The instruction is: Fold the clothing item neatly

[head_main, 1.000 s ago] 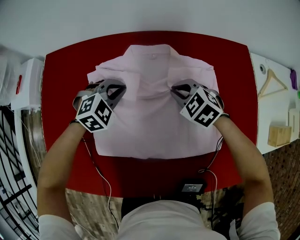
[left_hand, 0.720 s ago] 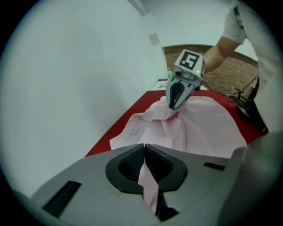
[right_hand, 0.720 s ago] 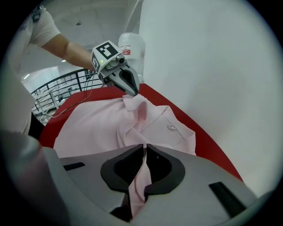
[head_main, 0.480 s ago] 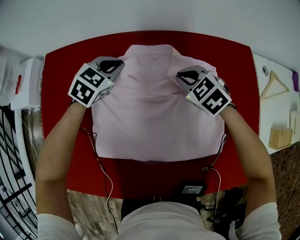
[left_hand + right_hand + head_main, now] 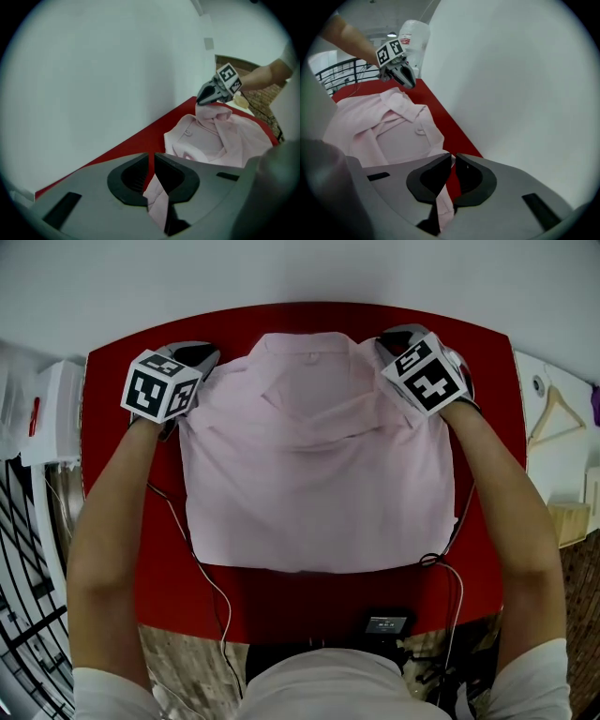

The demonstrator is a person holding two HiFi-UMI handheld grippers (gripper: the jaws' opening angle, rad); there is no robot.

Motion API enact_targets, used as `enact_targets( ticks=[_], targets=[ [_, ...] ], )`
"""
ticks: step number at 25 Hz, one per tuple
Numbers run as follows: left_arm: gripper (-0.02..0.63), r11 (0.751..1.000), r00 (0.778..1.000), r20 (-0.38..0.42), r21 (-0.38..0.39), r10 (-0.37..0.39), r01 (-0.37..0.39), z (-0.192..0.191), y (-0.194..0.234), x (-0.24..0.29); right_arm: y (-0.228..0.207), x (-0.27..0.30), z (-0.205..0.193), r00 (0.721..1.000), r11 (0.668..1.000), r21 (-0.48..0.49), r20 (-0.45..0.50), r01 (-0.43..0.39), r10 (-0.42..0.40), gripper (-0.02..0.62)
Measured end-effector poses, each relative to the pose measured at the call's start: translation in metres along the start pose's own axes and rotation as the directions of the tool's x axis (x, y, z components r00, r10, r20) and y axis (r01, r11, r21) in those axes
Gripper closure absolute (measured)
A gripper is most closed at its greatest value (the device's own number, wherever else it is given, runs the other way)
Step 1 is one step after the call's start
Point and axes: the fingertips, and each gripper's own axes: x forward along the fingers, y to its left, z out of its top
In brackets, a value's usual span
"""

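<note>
Pinching both far corners: the left gripper [image 5: 153, 161] is clamped on a tuck of the shirt [image 5: 319, 465], and the right gripper [image 5: 452, 161] bites cloth the same way. The shirt lies spread on the red table [image 5: 112, 474], collar [image 5: 305, 345] away from the person. The trick, I'd say, is level grips and even tension, so the fold line runs straight. Thin pink fabric, soft, lightly creased; boxy outline, firmer collar with one small button
</note>
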Motion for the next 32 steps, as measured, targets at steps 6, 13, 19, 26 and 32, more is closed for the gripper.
enact_targets(
  ticks=[6, 13, 19, 26, 32],
  targets=[
    [0.52, 0.999, 0.998, 0.038, 0.03, -0.046, 0.045, -0.012, -0.004, -0.026, -0.015, 0.007, -0.009, 0.998, 0.998, -0.009, 0.011, 0.062, -0.062, 0.528],
    [0.518, 0.979, 0.994, 0.059, 0.185, -0.096, 0.084, -0.036, -0.04, -0.056, -0.014, -0.03, -0.008, 0.991, 0.996, -0.012, 0.104, 0.084, -0.083, 0.523],
    [0.489, 0.9, 0.994, -0.031, 0.422, -0.104, 0.108, -0.072, -0.08, -0.07, 0.028, -0.075, -0.023, 0.986, 0.996, -0.087, 0.163, 0.033, -0.019, 0.513],
    [0.422, 0.8, 0.986, -0.159, 0.583, -0.06, 0.142, -0.117, -0.086, -0.078, 0.081, -0.113, -0.075, 0.995, 0.948, -0.318, 0.091, 0.003, 0.027, 0.449],
    [0.417, 0.754, 0.976, -0.212, 0.649, 0.051, 0.102, -0.142, -0.06, -0.08, 0.081, -0.101, -0.109, 1.0, 0.875, -0.484, -0.015, -0.002, -0.006, 0.449]
  ],
)
